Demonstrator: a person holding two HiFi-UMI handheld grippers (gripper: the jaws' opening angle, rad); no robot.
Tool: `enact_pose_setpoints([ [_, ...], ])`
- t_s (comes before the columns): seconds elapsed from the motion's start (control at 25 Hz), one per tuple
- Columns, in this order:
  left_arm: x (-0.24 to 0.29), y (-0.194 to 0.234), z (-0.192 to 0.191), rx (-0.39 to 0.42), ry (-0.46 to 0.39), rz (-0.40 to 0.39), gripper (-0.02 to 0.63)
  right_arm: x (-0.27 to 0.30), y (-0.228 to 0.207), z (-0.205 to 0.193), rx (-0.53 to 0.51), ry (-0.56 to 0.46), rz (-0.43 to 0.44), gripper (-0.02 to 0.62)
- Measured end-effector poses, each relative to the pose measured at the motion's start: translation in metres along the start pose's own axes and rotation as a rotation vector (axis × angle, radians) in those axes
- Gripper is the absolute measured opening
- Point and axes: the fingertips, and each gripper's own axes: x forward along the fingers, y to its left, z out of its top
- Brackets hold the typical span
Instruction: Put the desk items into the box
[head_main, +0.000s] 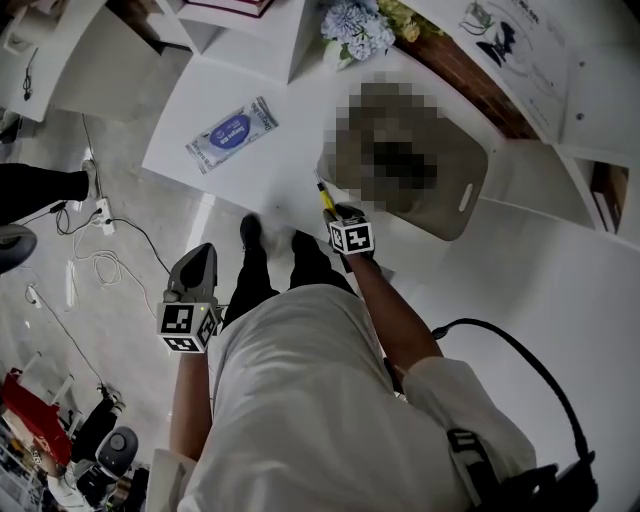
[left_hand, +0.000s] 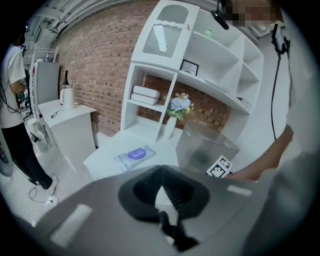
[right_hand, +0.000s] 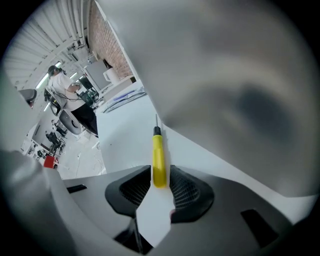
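Screwdriver (right_hand: 158, 150) likely handles light, rigid, slightly slick; grasp mid-handle. Right tongs (right_hand: 159, 174) spread, straddling its yellow handle; left tongs (left_hand: 164, 192) pressed together, empty.

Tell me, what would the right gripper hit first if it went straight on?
Most likely the yellow screwdriver, lying between the right gripper's open jaws, with the white table just beneath it.

We note slim yellow glossy plastic-handled screwdriver (right_hand: 159, 162), thin metal shaft; grey translucent matt plastic box (head_main: 455, 222); smooth white table top (head_main: 270, 170); shiny film wipes pack (head_main: 232, 134); rough red brick wall (left_hand: 100, 65)
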Motion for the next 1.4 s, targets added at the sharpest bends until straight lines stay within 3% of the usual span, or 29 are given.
enact_pose_setpoints([
  [0.08, 0.000, 0.001, -0.002, -0.007, 0.001, 0.004, 0.005, 0.001, -0.005, -0.001, 0.002, -0.006, -0.026, 0.074],
  [0.2, 0.001, 0.001, -0.003, -0.003, 0.003, 0.001, 0.005, 0.002, -0.005, -0.001, -0.030, -0.001, -0.024, 0.061],
  [0.44, 0.004, -0.001, 0.005, 0.017, -0.017, -0.021, 0.005, -0.014, 0.009, 0.001, -0.076, -0.006, 0.019, 0.060],
  [1.4, 0.029, -0.023, 0.045, 0.111, -0.080, -0.170, 0.005, -0.149, 0.077, 0.085, -0.129, -0.260, 0.135, 0.060],
])
